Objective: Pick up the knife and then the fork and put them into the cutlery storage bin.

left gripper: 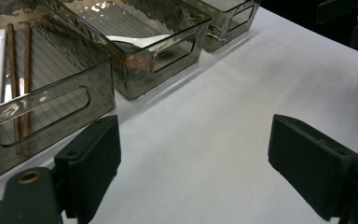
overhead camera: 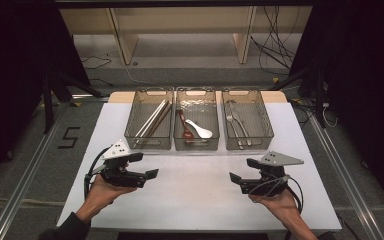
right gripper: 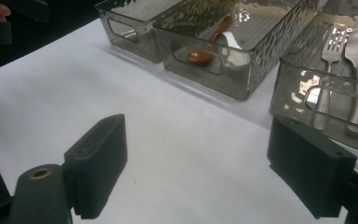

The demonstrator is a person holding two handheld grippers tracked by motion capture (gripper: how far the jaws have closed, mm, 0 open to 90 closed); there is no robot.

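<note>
Left gripper and right gripper, each hand-held with jaws spread wide and empty, hover over the bare white table, pointing towards each other. Beyond them stand three clear bins in a row: left bin with chopsticks, middle bin with spoons, right bin with fork and knife.

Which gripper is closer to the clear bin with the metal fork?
Right. The right gripper sits just below the clear smoky plastic bin holding the fork; the left gripper is across the table.
</note>
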